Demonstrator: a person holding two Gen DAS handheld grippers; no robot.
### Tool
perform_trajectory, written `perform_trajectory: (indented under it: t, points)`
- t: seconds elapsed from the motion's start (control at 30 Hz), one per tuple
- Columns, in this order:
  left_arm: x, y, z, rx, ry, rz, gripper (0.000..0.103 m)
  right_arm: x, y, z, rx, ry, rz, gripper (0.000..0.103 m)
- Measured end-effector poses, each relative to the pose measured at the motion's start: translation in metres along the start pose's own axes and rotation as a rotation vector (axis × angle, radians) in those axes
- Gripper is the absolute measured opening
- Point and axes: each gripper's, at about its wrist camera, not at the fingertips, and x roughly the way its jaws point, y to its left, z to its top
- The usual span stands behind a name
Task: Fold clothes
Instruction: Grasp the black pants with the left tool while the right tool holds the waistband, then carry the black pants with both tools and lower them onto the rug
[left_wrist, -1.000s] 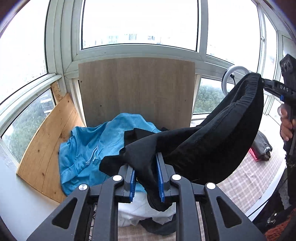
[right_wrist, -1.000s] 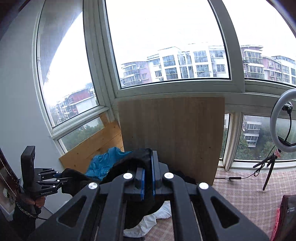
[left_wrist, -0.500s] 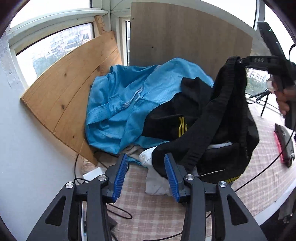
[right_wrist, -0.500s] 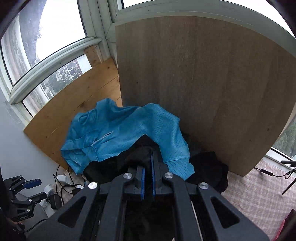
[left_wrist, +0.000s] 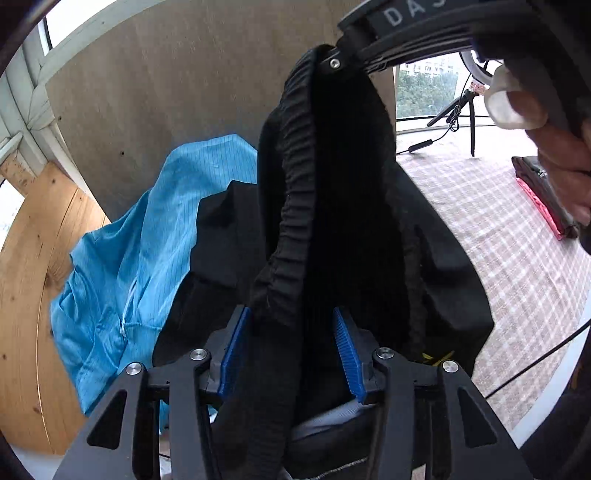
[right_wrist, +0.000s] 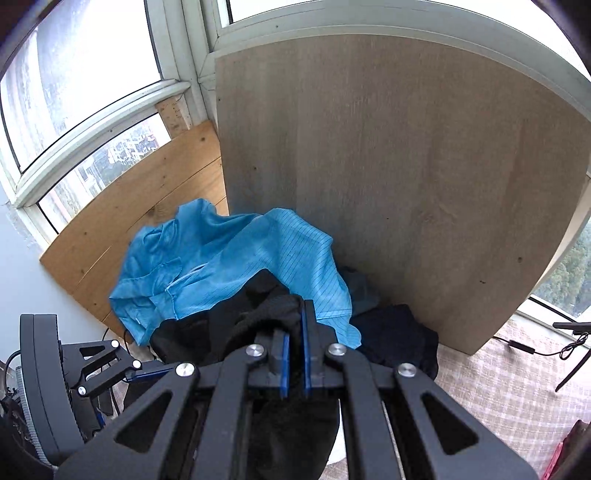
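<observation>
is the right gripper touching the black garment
Touching. In the left wrist view the right gripper pinches the top edge of the black garment, which hangs straight down from its tips.

Checked cloth surface (left_wrist: 509, 266) carries a clothes heap (left_wrist: 122, 280) and folded garments (left_wrist: 543, 199).

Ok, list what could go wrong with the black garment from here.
1. The left gripper is closing with bunched waistband of the black garment between its fingers; it may pinch several layers, so the piece will not spread flat.
2. The garment hangs over the blue garment and dark clothes; lifting could drag those along.
3. The right gripper holds only an edge; it might slip.
</observation>
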Motion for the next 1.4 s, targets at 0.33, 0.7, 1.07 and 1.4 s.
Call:
perform_trajectory:
  t: [0.33,0.7,1.07,1.4]
  points:
    - [-0.010,0.060,-0.012,-0.149,-0.038,-0.040,0.005,-0.069,-0.011,-0.099,0.159,-0.134,-0.110,0.058]
    - [-0.008,0.065,-0.021,-0.168,-0.034,-0.077,0.005,-0.024,0.075,-0.147,0.127,0.064,-0.011,0.058]
    - [-0.018,0.080,-0.033,-0.228,-0.057,-0.074,0.002,-0.014,0.036,-0.178,0.182,0.182,0.070,0.006]
    - [-0.140,0.058,0.038,-0.170,-0.254,-0.023,0.002,-0.233,-0.083,-0.118,0.148,-0.216,-0.317,0.004]
